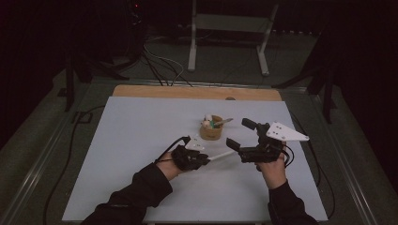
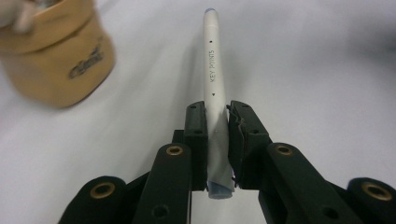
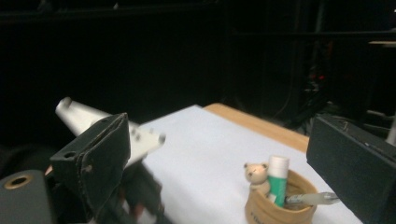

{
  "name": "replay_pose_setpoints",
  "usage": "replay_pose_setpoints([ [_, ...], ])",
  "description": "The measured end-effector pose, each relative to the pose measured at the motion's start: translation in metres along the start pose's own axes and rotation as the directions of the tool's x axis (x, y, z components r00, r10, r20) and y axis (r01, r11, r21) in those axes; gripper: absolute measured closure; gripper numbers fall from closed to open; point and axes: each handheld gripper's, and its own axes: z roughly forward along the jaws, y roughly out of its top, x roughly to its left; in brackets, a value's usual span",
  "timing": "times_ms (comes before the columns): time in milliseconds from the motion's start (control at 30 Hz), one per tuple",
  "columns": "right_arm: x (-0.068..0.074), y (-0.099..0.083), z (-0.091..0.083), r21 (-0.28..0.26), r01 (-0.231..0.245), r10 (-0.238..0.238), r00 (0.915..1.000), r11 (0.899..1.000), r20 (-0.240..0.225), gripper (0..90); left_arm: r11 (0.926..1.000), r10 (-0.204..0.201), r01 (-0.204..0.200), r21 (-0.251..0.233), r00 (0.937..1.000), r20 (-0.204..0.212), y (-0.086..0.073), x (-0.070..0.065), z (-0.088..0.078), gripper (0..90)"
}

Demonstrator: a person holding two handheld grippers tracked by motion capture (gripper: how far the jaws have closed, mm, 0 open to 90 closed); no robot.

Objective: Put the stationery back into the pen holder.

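A white pen (image 2: 212, 70) printed "KEY POINTS" lies lengthwise between the pads of my left gripper (image 2: 217, 122), which is shut on its lower end. Seen from above, the left gripper (image 1: 190, 157) hovers over the white table with the pen (image 1: 220, 156) pointing right, toward my right gripper (image 1: 240, 135). The right gripper (image 3: 219, 140) stands wide open with nothing between its jaws. Just behind both sits a tan round cup (image 1: 211, 131), at the upper left in the left gripper view (image 2: 56, 60). The cup (image 3: 280, 207) holds a small bear figure (image 3: 256, 175), a green-and-white glue stick (image 3: 279, 179) and a slim pen-like item (image 3: 310, 198).
The white board (image 1: 141, 140) covers a wooden table whose bare strip (image 1: 197, 92) shows at the far edge. Cables (image 1: 159, 65) and a metal stand (image 1: 230, 37) are on the floor beyond. The left gripper's grey plate (image 3: 79, 114) shows behind the right gripper's left jaw.
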Motion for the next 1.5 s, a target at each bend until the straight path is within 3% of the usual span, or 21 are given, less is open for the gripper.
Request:
replay_pose_setpoints([
  [200,0.008,-0.001,-0.001,0.040,0.094,-0.092,0.9938,0.995,-0.064,6.4,1.0000,0.009,-0.009,0.002,0.9998,-0.019,-0.007,0.003,-0.014,79.5],
  [233,0.011,-0.003,0.000,0.048,0.129,-0.124,0.9886,0.991,-0.085,6.8,1.0000,0.009,-0.009,-0.002,0.9999,-0.006,-0.009,0.003,-0.017,79.6],
  [400,0.017,-0.010,0.003,0.067,0.184,-0.178,0.9804,0.981,-0.085,6.8,0.9999,0.011,-0.011,-0.008,0.9999,0.007,-0.012,0.000,-0.022,79.5],
  [500,0.023,-0.015,0.007,0.125,0.250,-0.243,0.9675,0.960,-0.068,6.9,0.9999,0.010,-0.010,-0.009,0.9998,0.017,-0.013,-0.001,-0.024,79.5],
  [533,0.027,-0.017,0.008,0.141,0.280,-0.274,0.9598,0.950,-0.061,6.9,0.9999,0.009,-0.009,-0.005,0.9999,0.010,-0.014,-0.001,-0.024,79.5],
  [633,0.037,-0.023,0.013,0.165,0.384,-0.372,0.9232,0.909,-0.095,6.8,1.0000,-0.005,0.005,0.000,0.9999,0.013,-0.015,0.001,-0.026,79.5],
  [700,0.043,-0.027,0.018,0.222,0.434,-0.416,0.9008,0.873,-0.125,6.8,0.9999,-0.014,0.014,-0.006,0.9998,0.012,-0.016,0.002,-0.028,79.5],
  [767,0.048,-0.032,0.022,0.266,0.490,-0.469,0.8720,0.830,-0.141,7.2,0.9998,-0.020,0.020,0.000,0.9998,0.007,-0.015,0.003,-0.029,79.5],
  [867,0.051,-0.037,0.027,0.293,0.519,-0.493,0.8548,0.803,-0.161,7.1,0.9997,-0.024,0.024,0.002,0.9997,0.008,-0.015,0.003,-0.030,79.5],
  [933,0.054,-0.040,0.028,0.298,0.542,-0.524,0.8394,0.786,-0.144,7.2,0.9997,-0.021,0.021,0.008,0.9997,0.008,-0.014,0.002,-0.031,79.5],
  [967,0.055,-0.040,0.029,0.320,0.555,-0.536,0.8300,0.768,-0.156,7.3,0.9997,-0.022,0.022,0.008,0.9997,0.012,-0.014,0.002,-0.030,79.5],
  [1033,0.057,-0.043,0.032,0.358,0.594,-0.579,0.7995,0.721,-0.159,8.7,0.9996,-0.026,0.026,0.009,0.9996,0.010,-0.013,0.001,-0.030,79.4],
  [1067,0.058,-0.045,0.033,0.369,0.606,-0.595,0.7880,0.704,-0.159,8.8,0.9996,-0.026,0.026,0.009,0.9996,0.010,-0.013,0.001,-0.030,79.5],
  [1100,0.058,-0.045,0.033,0.369,0.606,-0.595,0.7880,0.704,-0.159,8.8,0.9996,-0.027,0.027,0.009,0.9995,0.015,-0.013,0.001,-0.030,79.5],
  [1133,0.059,-0.046,0.034,0.375,0.613,-0.599,0.7830,0.696,-0.169,9.4,0.9996,-0.027,0.027,0.009,0.9995,0.015,-0.013,0.001,-0.030,79.5],
  [1200,0.062,-0.052,0.036,0.393,0.655,-0.654,0.7397,0.645,-0.160,15.3,0.9993,-0.033,0.033,0.018,0.9993,0.016,-0.012,0.001,-0.031,79.5],
  [1233,0.063,-0.054,0.036,0.398,0.668,-0.668,0.7260,0.629,-0.162,17.3,0.9991,-0.037,0.037,0.021,0.9992,0.010,-0.012,0.001,-0.031,79.5],
  [1300,0.064,-0.058,0.037,0.399,0.685,-0.678,0.7113,0.609,-0.186,22.6,0.9990,-0.041,0.041,0.019,0.9990,0.018,-0.012,0.001,-0.031,79.5],
  [1400,0.069,-0.065,0.038,0.401,0.714,-0.708,0.6787,0.574,-0.197,31.6,0.9986,-0.043,0.043,0.030,0.9989,0.019,-0.010,0.001,-0.030,79.5],
  [1433,0.069,-0.067,0.039,0.403,0.717,-0.713,0.6737,0.568,-0.193,33.8,0.9982,-0.047,0.046,0.037,0.9987,0.021,-0.010,0.001,-0.028,79.5],
  [1500,0.069,-0.069,0.041,0.410,0.739,-0.735,0.6464,0.535,-0.206,40.0,0.9980,-0.046,0.045,0.043,0.9987,0.023,-0.009,0.000,-0.027,79.5],
])
